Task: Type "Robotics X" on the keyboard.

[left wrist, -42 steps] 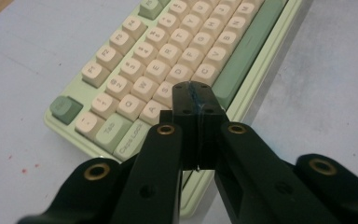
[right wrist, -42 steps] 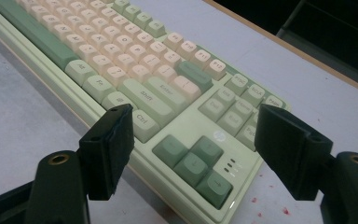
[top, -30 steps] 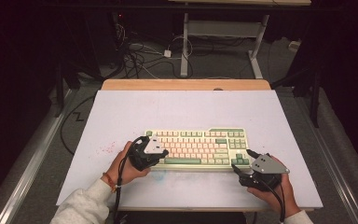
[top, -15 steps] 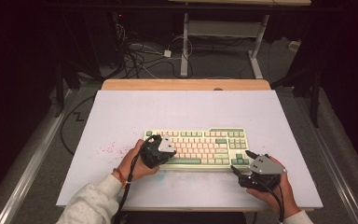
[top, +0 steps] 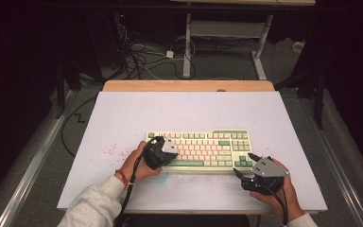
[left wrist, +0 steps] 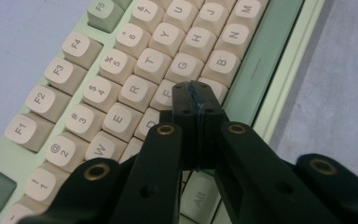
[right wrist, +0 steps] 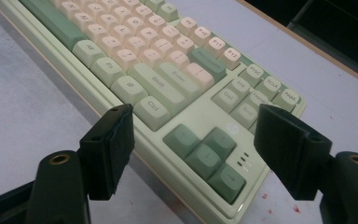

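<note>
keyboard (top: 203, 149): pale green, cream keys | table (top: 123, 118): white, red specks

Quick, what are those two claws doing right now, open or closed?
Left claw: closed, empty, tips over the keyboard keys.
Right claw: open, holding nothing.

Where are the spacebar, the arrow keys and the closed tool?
spacebar (left wrist: 254, 65), left gripper view, its long green top.
arrow keys (right wrist: 204, 151), right gripper view, the down key.
left tool (left wrist: 196, 95), left gripper view, its closed tips.
</note>
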Available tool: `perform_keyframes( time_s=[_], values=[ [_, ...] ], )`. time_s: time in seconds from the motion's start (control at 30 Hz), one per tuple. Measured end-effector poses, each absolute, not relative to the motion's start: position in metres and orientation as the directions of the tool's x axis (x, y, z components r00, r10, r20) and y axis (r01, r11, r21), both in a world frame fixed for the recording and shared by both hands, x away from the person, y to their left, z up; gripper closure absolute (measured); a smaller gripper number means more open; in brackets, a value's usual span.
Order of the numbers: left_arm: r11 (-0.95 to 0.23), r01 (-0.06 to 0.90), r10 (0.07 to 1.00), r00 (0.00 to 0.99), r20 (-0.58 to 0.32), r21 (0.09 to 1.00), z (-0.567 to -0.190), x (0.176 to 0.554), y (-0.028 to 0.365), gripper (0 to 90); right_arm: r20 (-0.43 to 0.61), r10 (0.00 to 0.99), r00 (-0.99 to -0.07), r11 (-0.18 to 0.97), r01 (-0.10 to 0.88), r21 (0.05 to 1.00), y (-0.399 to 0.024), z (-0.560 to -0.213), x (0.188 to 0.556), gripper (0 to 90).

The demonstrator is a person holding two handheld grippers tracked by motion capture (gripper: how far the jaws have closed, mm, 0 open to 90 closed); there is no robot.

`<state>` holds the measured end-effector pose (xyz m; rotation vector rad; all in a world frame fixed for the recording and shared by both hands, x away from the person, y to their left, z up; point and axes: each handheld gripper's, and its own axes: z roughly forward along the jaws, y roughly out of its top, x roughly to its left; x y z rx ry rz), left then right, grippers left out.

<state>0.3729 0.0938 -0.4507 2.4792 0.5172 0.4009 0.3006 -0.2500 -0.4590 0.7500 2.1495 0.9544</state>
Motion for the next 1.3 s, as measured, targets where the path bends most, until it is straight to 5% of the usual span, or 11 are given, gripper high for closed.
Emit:
perform_keyframes(
  time_s=[1.3],
  values=[
    [-0.723,0.337,0.517,0.843,0.149,0.604,-0.446,0.387,0.119,85.5,-0.333,0.71,-0.62,0.571,0.23,0.788,-0.251,-0.459,0.301,29.2]
  ],
)
